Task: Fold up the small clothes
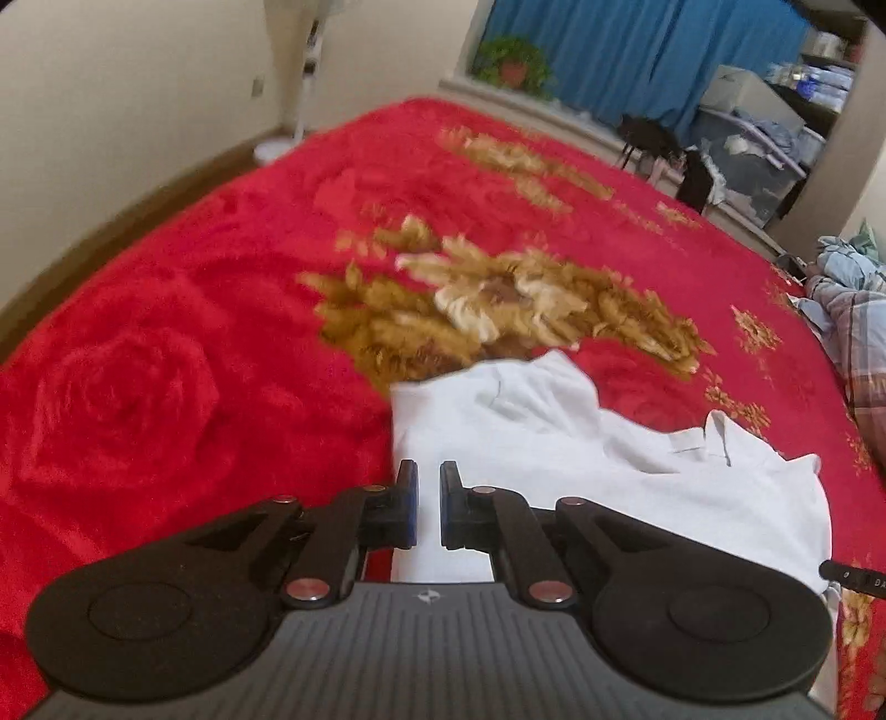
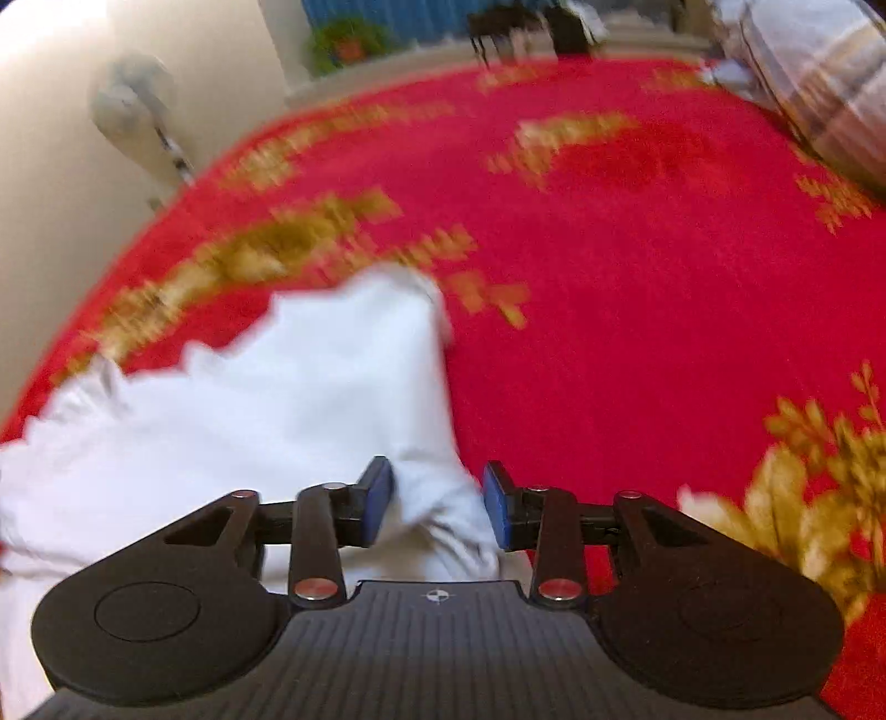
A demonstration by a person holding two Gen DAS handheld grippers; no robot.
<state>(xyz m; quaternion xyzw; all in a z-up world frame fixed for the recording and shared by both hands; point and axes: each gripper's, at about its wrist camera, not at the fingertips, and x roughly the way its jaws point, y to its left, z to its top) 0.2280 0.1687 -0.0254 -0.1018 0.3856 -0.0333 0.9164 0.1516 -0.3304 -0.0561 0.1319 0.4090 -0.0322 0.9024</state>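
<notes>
A white shirt (image 1: 637, 487) lies rumpled on the bed, spread over a red blanket (image 1: 194, 332) with gold flowers. Its collar (image 1: 714, 437) shows toward the right side in the left wrist view, and part of the cloth is folded over itself near the middle.

The left tongs (image 1: 429, 507) hang over the shirt's left edge. Their blue pads (image 1: 411, 509) stand nearly together with only a narrow slit between them; white cloth shows through the slit, but it lies below the pads and nothing is pinched.

The right tongs (image 2: 437, 507) are spread apart over the shirt's right side. A ridge of white cloth (image 2: 437, 504) rises between the two pads (image 2: 379, 504); I cannot tell whether it touches them, and they do not press on it. This view is blurred.

At the far edge of the bed a plaid bundle (image 1: 858, 321) lies on the blanket, well apart from the shirt. Beyond the bed stand a blue curtain (image 1: 637, 50), a potted plant (image 1: 512, 63) on the sill and a white fan (image 2: 133, 111) by the wall.
</notes>
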